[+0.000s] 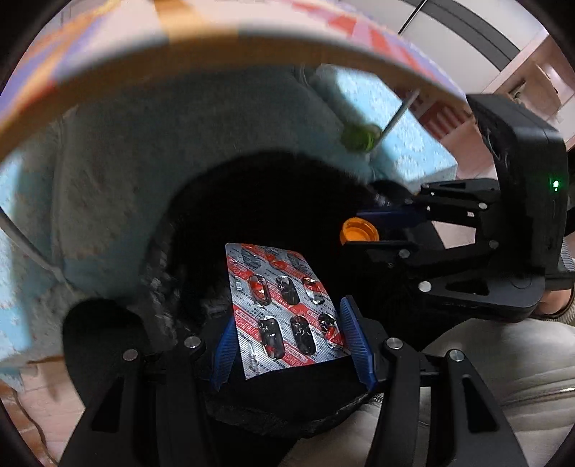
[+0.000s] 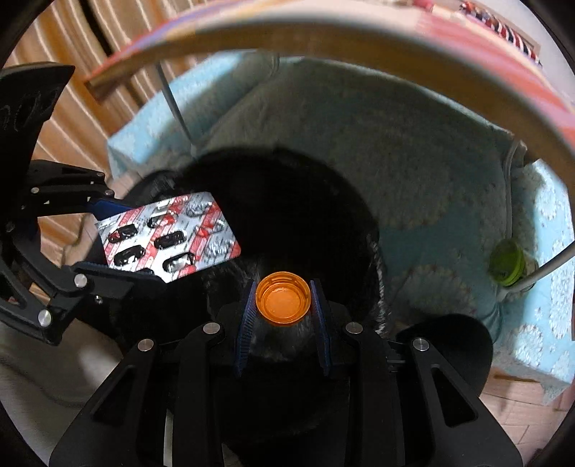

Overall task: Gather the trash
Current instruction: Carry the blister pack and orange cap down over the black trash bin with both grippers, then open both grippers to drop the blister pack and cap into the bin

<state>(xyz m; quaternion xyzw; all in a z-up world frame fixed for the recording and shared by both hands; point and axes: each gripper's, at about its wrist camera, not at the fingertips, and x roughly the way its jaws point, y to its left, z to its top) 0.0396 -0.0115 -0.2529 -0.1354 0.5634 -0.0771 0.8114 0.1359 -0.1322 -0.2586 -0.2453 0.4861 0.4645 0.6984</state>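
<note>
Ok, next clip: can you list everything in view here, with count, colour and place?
blister pack: one, silver and red, emptied pockets, clamped between the left gripper's pads above the dark bag opening
bottle cap: one, orange, open side towards the camera, clamped between the right gripper's pads above the same opening
trash bag: one, black, mouth open below both grippers
rug: one, pale blue and fluffy, under the bag
table edge: one, wooden rim with a patterned top, arching across the top of the view
green round thing: one, on the rug beside a thin metal leg; blurred
left gripper: black with blue pads
right gripper: black with blue pads
</note>
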